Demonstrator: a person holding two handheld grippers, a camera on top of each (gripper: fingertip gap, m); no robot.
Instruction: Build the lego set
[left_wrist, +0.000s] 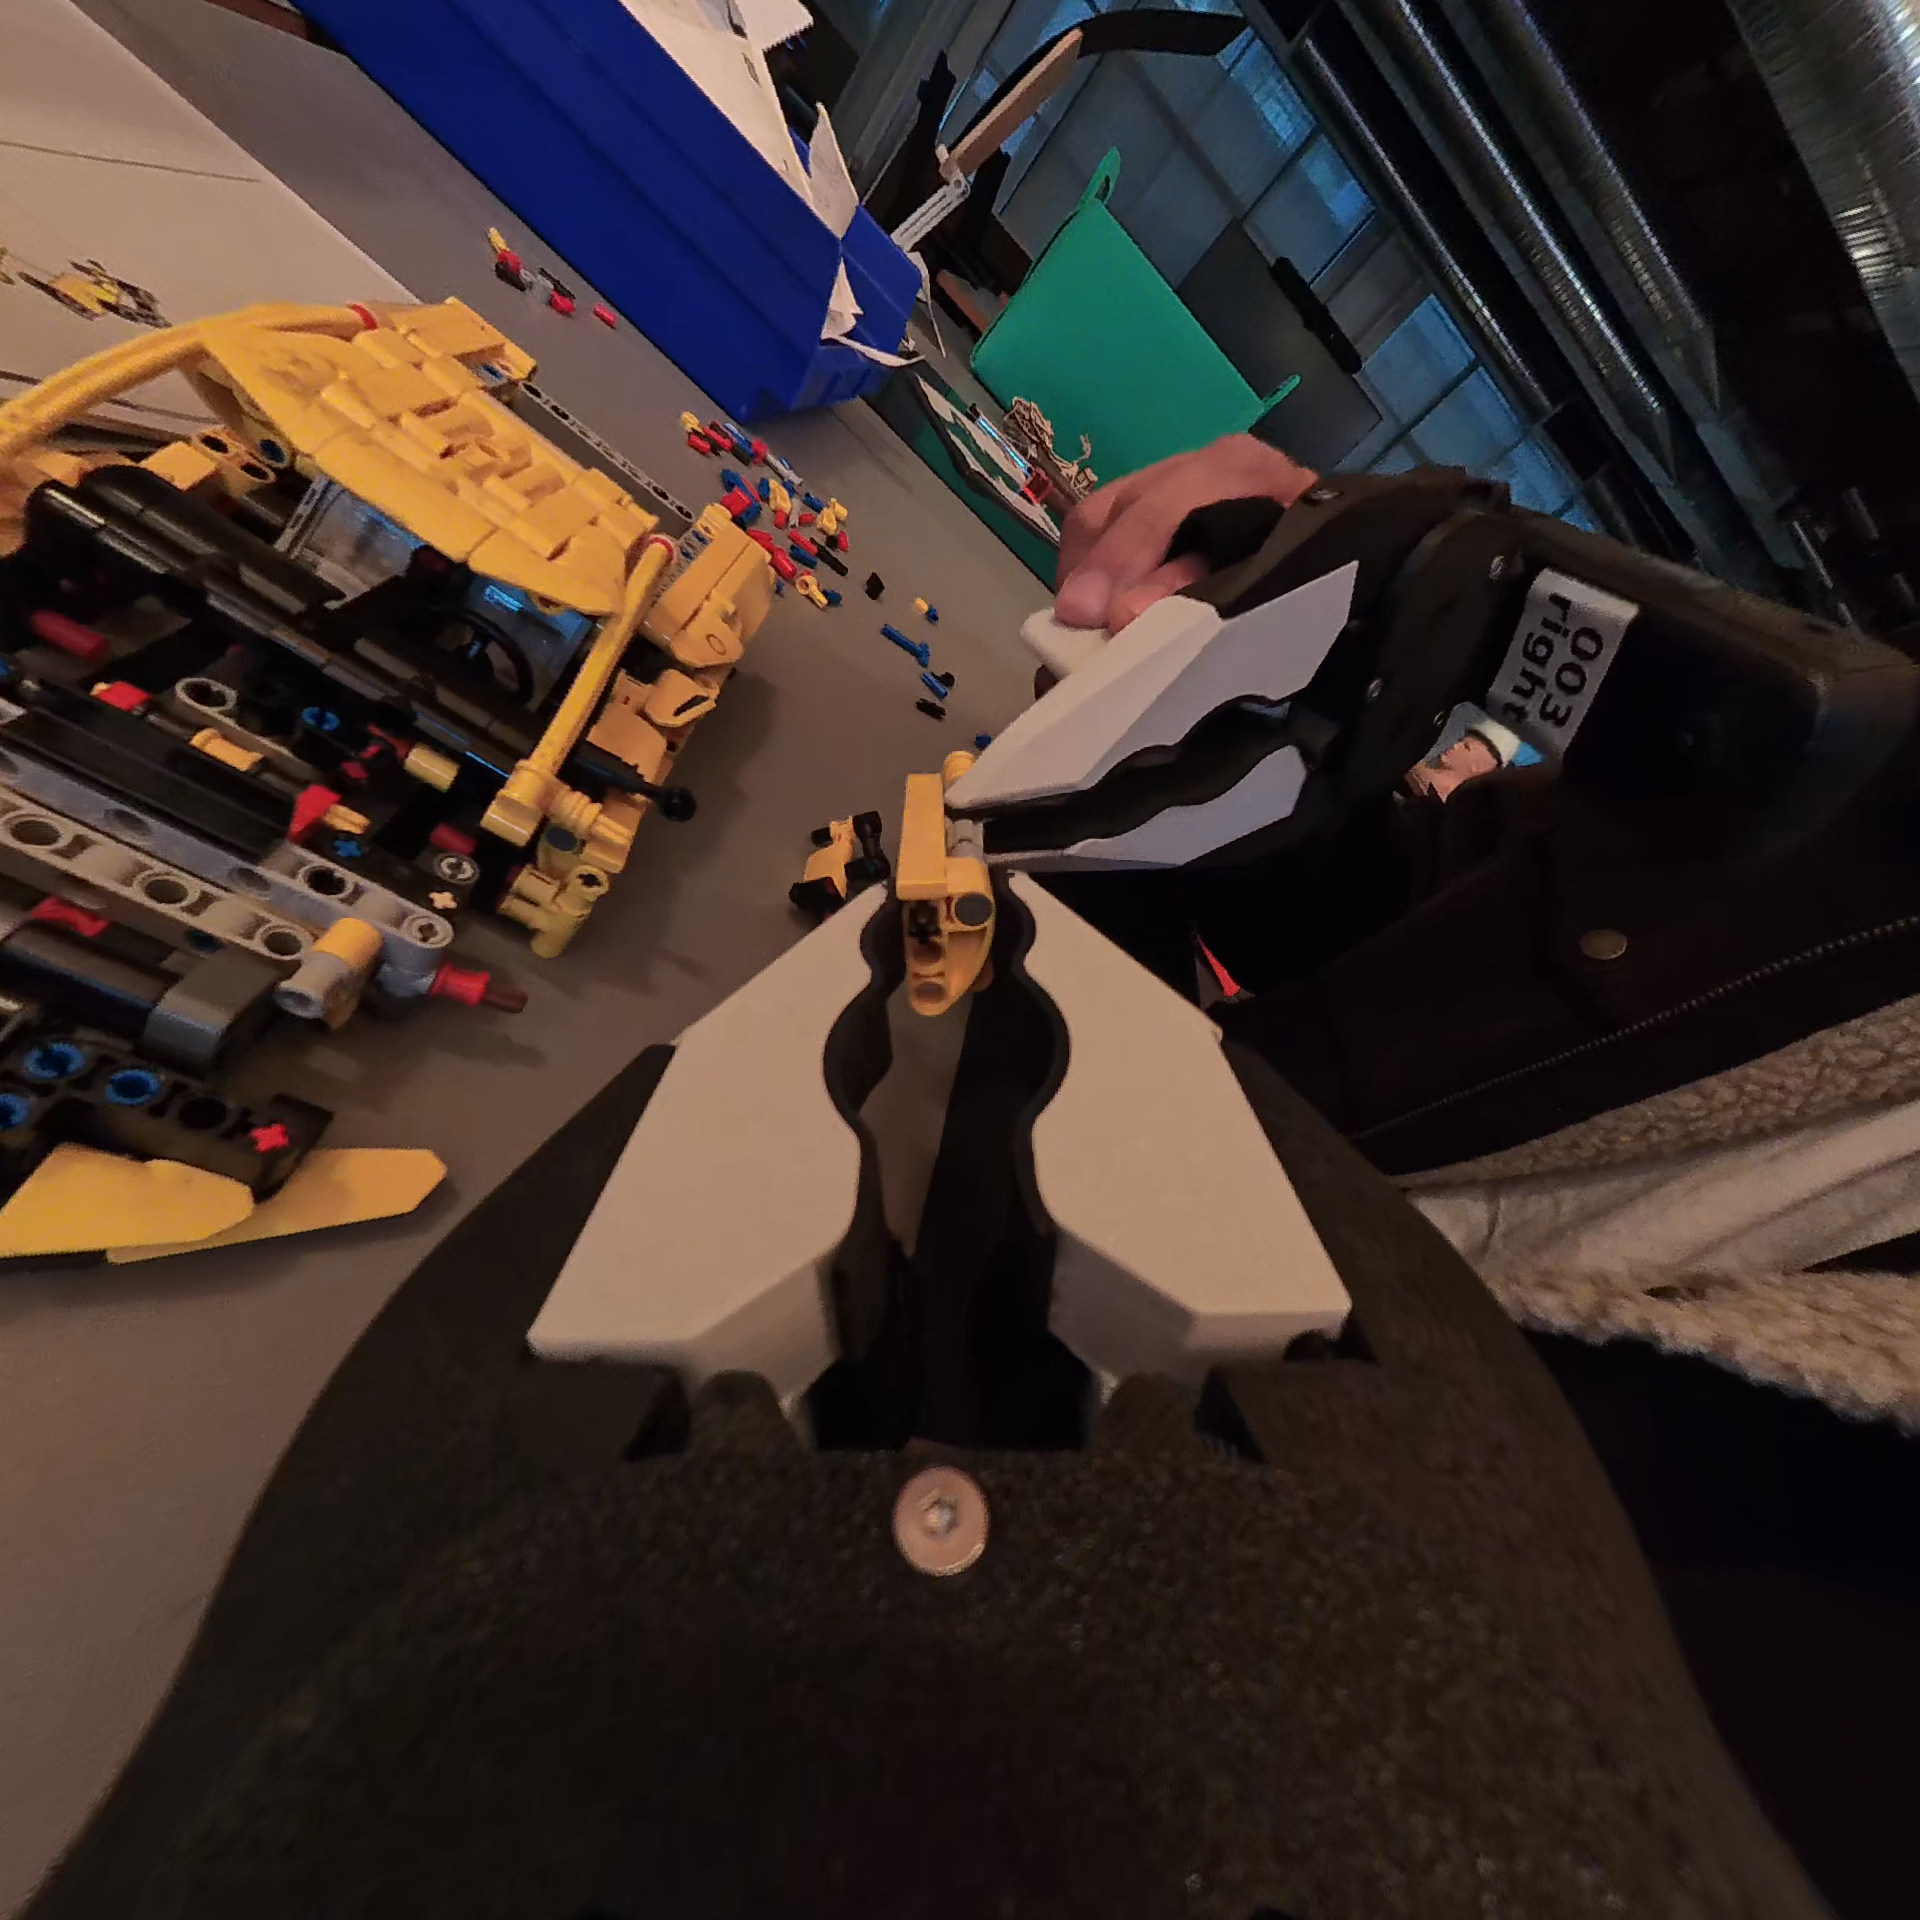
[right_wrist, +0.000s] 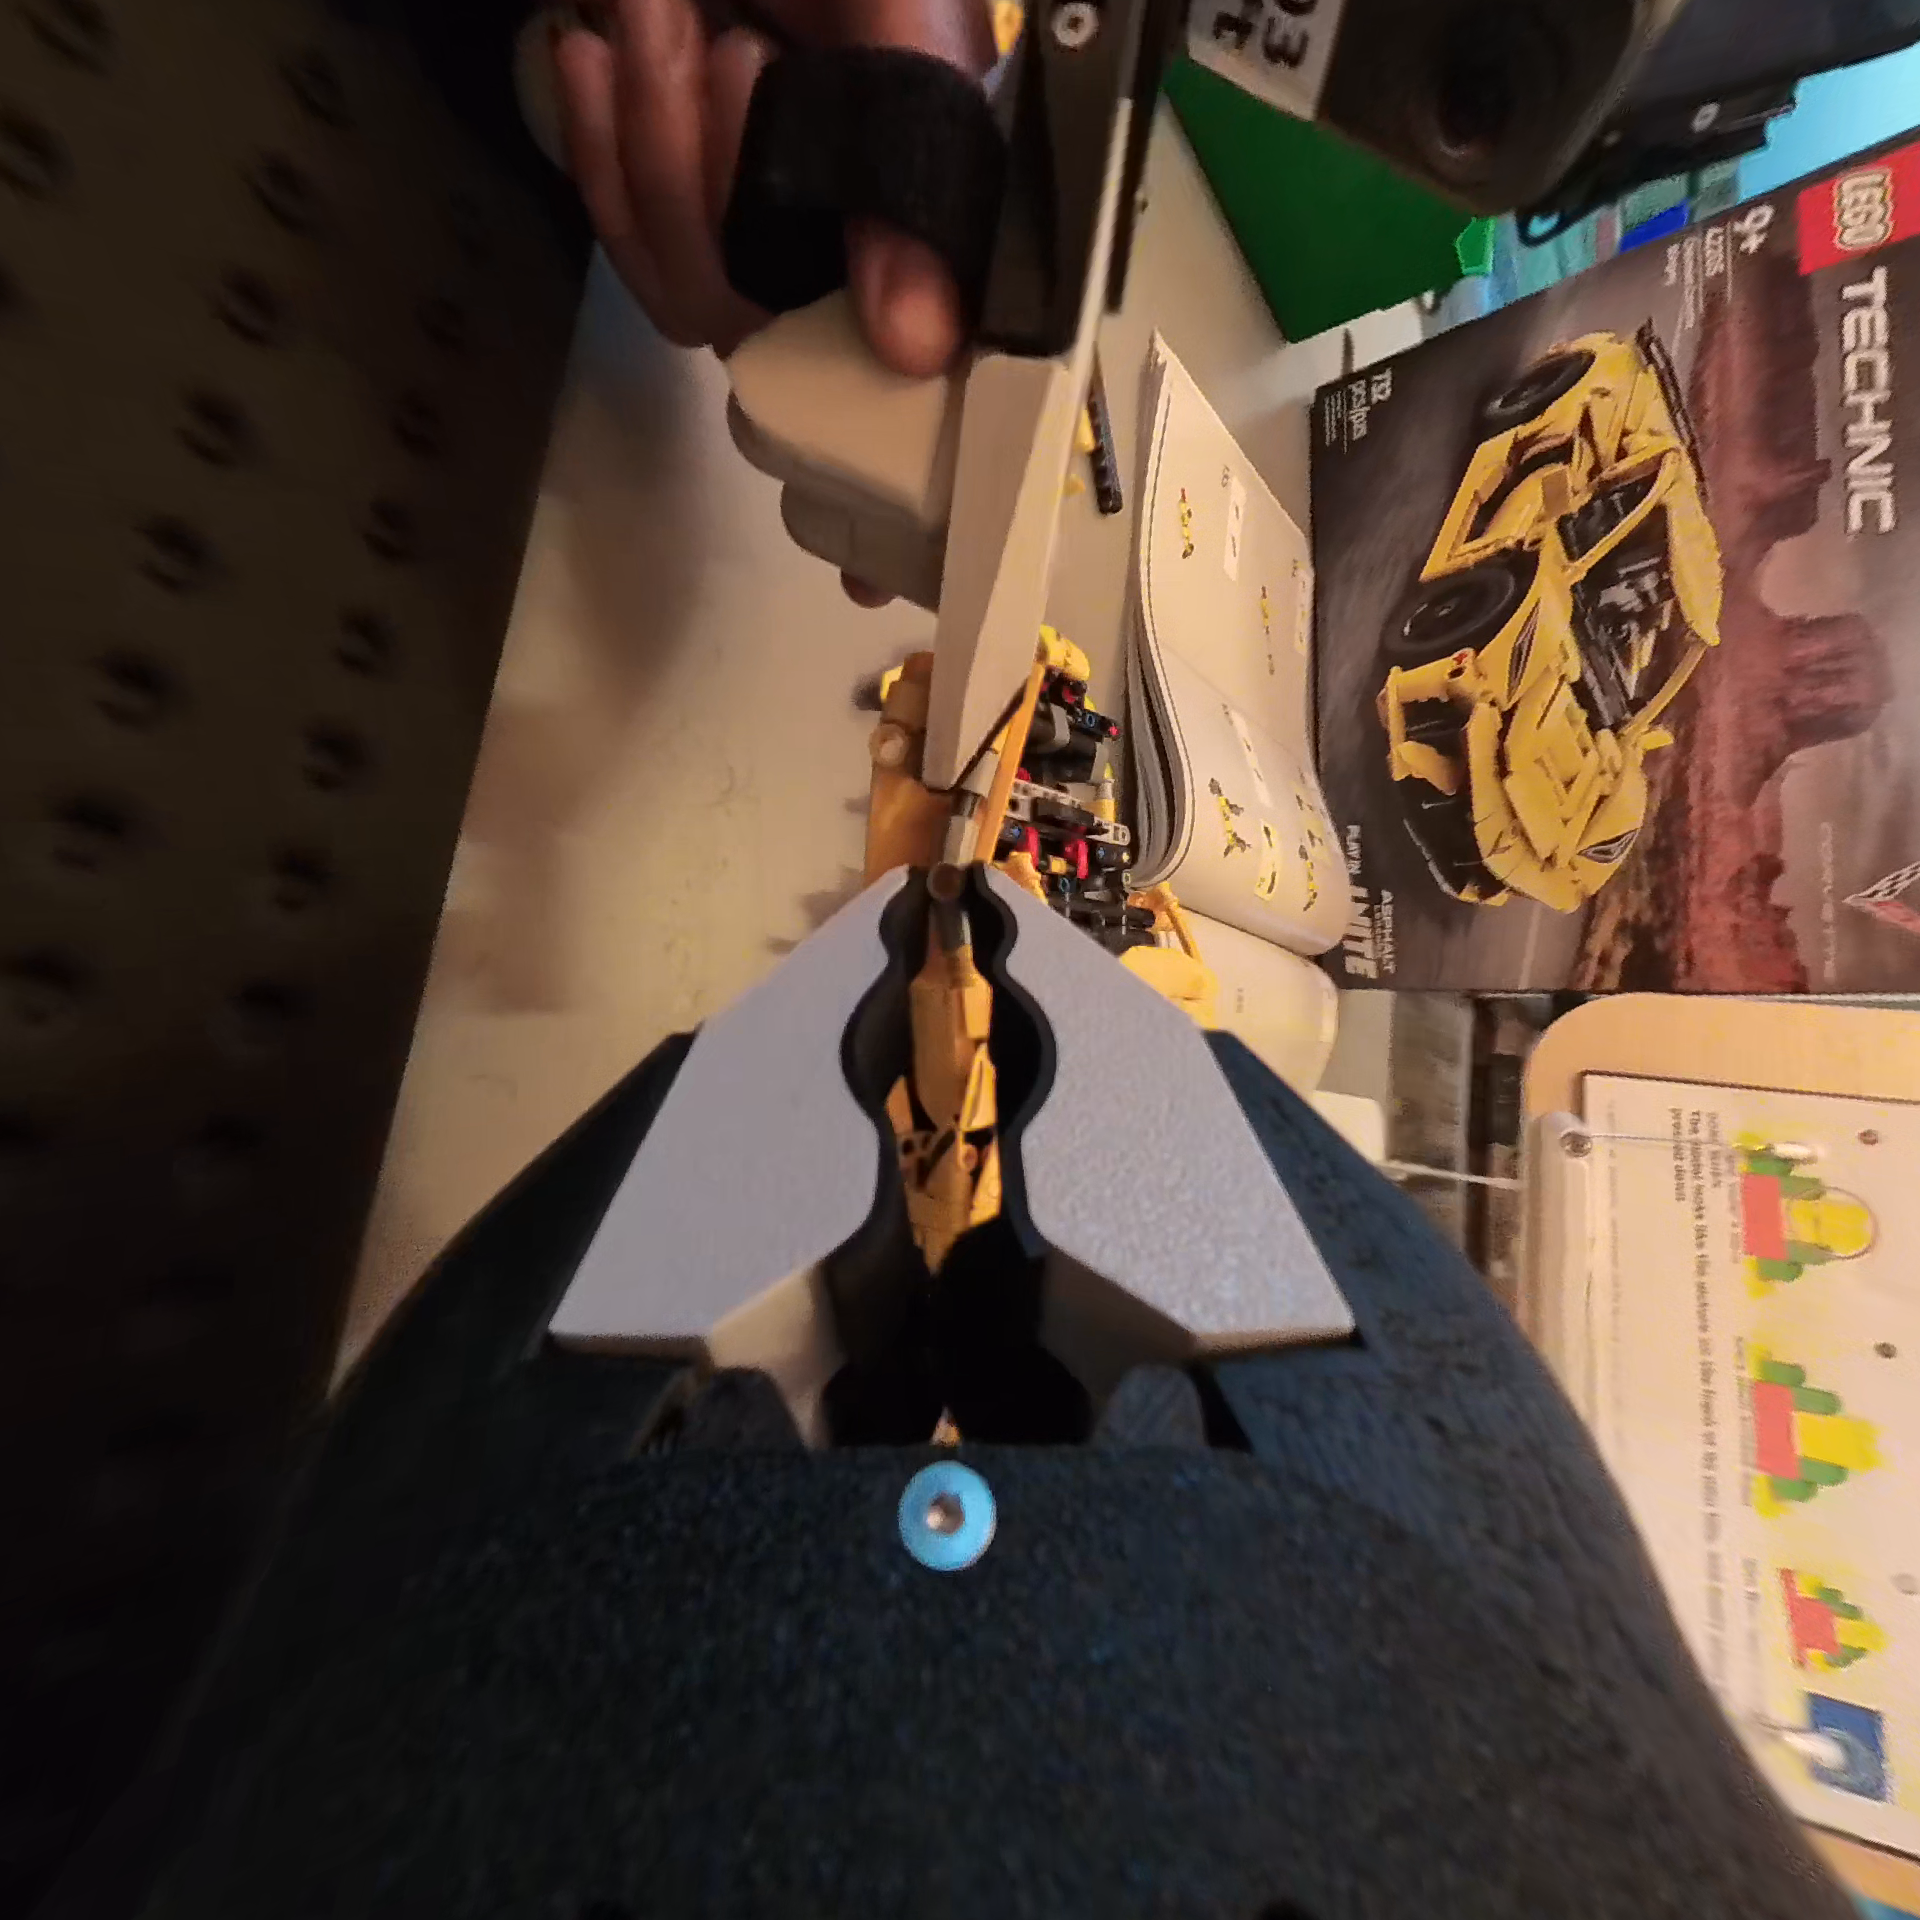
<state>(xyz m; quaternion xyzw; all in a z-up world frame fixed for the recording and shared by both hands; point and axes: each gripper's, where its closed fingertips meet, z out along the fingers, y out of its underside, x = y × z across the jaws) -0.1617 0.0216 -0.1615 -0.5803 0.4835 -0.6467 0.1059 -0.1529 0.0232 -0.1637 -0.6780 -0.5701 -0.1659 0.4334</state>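
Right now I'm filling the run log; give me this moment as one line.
left gripper: shut on yellow subassembly | right gripper: shut on grey pin at its end | held above table | yellow car: untouched

Close-up along each gripper's fingers, both rolled sideways; facing one another over the table (left_wrist: 260, 1455), sharing the yellow piece (left_wrist: 940, 883).

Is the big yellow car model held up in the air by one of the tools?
No, the yellow car model rests on the grey table; the left tool grips only a small yellow piece.
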